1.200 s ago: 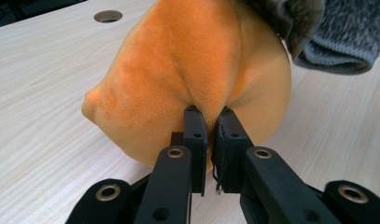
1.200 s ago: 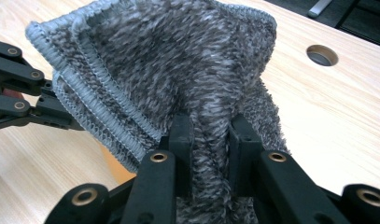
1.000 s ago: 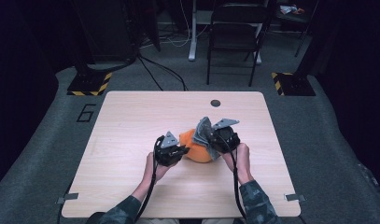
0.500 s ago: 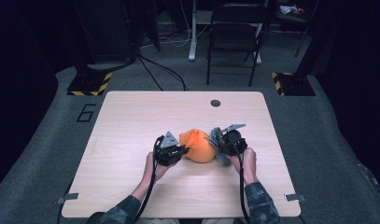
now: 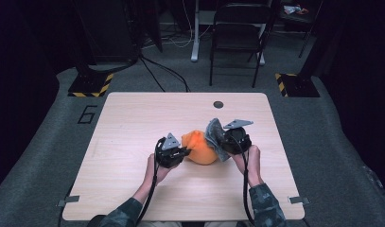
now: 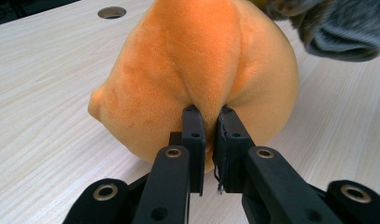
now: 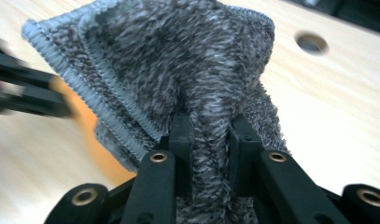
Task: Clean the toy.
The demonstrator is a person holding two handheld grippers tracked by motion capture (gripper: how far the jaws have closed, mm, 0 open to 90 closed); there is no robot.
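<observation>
Orange plush toy [image 5: 202, 148]: soft, rounded, short fuzzy pile, a small nub sticking out at one side. Sits on the tabletop [image 5: 133, 123] near the middle, toward the near edge. A raised fold of its plush is pinched between the jaws of the left hand-held gripper [image 6: 208, 140].

Grey cloth [image 5: 215, 137]: knitted, fuzzy, mottled dark and light grey, stitched hem along the edges. Bunched and held upright, pinched in the right hand-held gripper [image 7: 211, 140]. Lies against the toy's right side.
</observation>
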